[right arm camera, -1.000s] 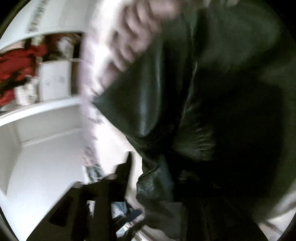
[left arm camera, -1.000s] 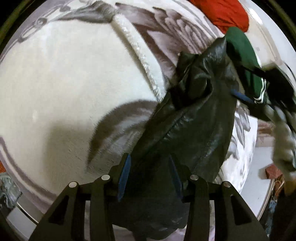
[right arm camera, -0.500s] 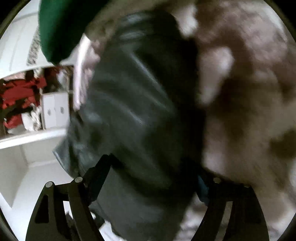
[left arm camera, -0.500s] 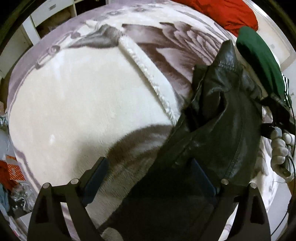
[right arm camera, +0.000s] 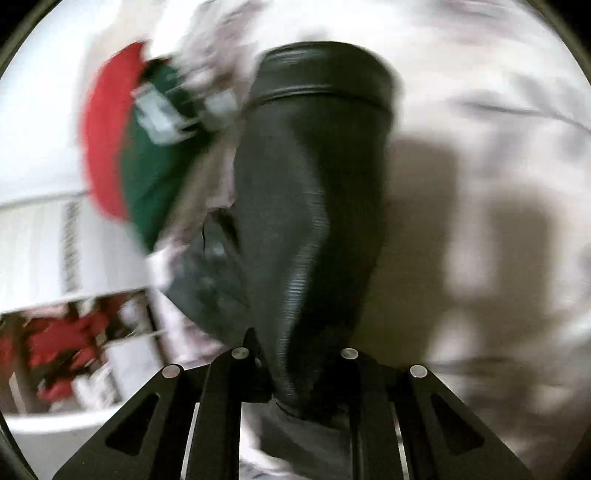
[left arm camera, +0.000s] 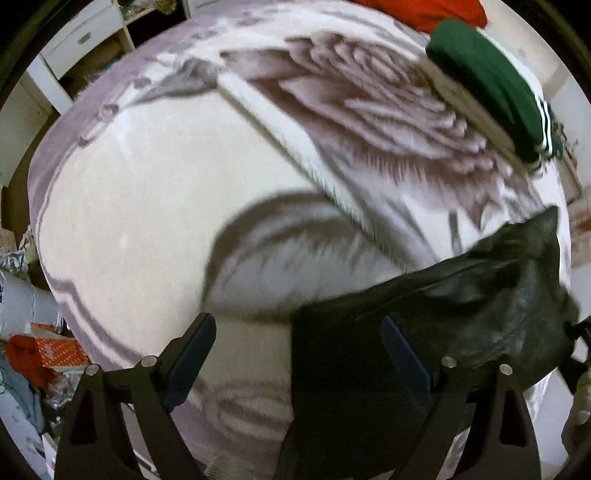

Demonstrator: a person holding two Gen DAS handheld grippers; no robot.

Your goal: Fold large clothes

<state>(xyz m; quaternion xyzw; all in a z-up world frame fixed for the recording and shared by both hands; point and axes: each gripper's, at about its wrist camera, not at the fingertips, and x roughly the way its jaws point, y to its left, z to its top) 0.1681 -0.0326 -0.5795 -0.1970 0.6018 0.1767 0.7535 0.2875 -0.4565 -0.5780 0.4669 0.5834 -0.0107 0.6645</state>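
Observation:
A black leather jacket (left arm camera: 461, 314) lies bunched at the right edge of the bed. My left gripper (left arm camera: 299, 343) is open above the blanket, with part of the jacket between and over its right finger, not pinched. In the right wrist view my right gripper (right arm camera: 299, 373) is shut on the jacket (right arm camera: 314, 184) and one sleeve hangs forward from its jaws, cuff end farthest away. That view is motion-blurred.
A white and mauve feather-print blanket (left arm camera: 147, 221) covers the bed. A folded green garment (left arm camera: 491, 85) and a red one (left arm camera: 424, 11) lie at the far right edge. Shelves and clutter (left arm camera: 33, 354) stand to the left of the bed.
My left gripper opened and let go of the jacket, then pulled back to the left. My right gripper closed on a sleeve and swung it out over the blanket.

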